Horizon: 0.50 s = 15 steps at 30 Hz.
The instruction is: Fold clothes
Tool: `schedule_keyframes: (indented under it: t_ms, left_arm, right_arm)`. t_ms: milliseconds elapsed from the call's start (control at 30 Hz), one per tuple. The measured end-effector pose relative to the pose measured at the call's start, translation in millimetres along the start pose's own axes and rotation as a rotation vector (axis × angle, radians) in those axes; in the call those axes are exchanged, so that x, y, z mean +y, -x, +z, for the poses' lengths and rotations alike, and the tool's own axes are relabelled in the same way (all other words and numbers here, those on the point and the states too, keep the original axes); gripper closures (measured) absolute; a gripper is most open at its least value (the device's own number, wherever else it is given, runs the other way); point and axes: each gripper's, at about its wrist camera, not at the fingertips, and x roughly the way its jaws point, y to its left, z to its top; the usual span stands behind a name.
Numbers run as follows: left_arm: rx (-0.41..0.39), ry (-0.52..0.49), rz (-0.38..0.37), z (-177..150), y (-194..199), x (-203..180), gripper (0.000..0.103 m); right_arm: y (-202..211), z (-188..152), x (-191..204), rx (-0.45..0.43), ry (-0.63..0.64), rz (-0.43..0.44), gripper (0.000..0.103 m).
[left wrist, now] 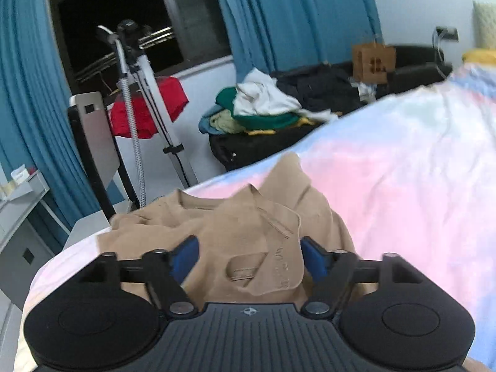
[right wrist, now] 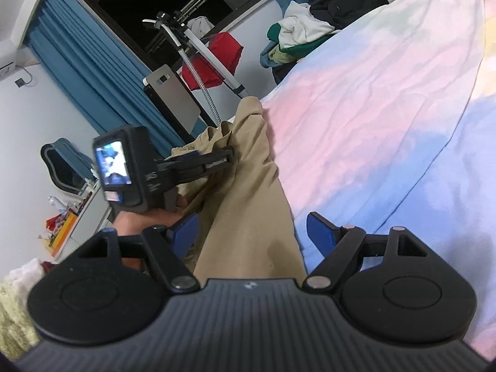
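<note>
Tan trousers (left wrist: 248,241) lie crumpled near the corner of a bed with a pink, blue and white sheet (left wrist: 403,186). My left gripper (left wrist: 249,257) is open just above the rumpled waist end, its blue pads (left wrist: 186,257) on either side of the cloth and clear of it. In the right wrist view one long trouser leg (right wrist: 248,217) runs toward me along the bed's edge. My right gripper (right wrist: 252,232) is open and straddles that leg without pressing on it. The left gripper (right wrist: 217,159), held by a hand (right wrist: 145,220), shows further up the trousers.
Beyond the bed's edge stand a garment steamer pole (left wrist: 133,93), a red cloth (left wrist: 148,111) and a silver-backed chair (left wrist: 93,133). A heap of clothes (left wrist: 263,105) lies on dark luggage, with a cardboard box (left wrist: 372,62) behind. Blue curtains (left wrist: 294,15) frame a dark window.
</note>
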Motion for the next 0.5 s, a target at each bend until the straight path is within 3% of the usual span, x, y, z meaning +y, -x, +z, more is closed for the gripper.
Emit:
schedule_keyframes:
  t_ms: [167,267,367,500]
  left_arm:
    - [0.031,0.105,-0.106,-17,74,48,0.02]
    - [0.072,0.176,-0.149,-44,125,87,0.02]
    - [0.17,0.308,-0.198,-84,172,132,0.02]
    - [0.368,0.494,-0.251,-150,213,176,0.02]
  right_arm:
    - [-5,-2,5,0.013,0.034,0.01,0.023]
    - [-5,-5,10,0.017,0.066,0.005,0.023]
    - [-5,-8,16,0.019,0.104,-0.007,0.023]
    - [-3,-13,28,0.027,0.17,-0.03,0.023]
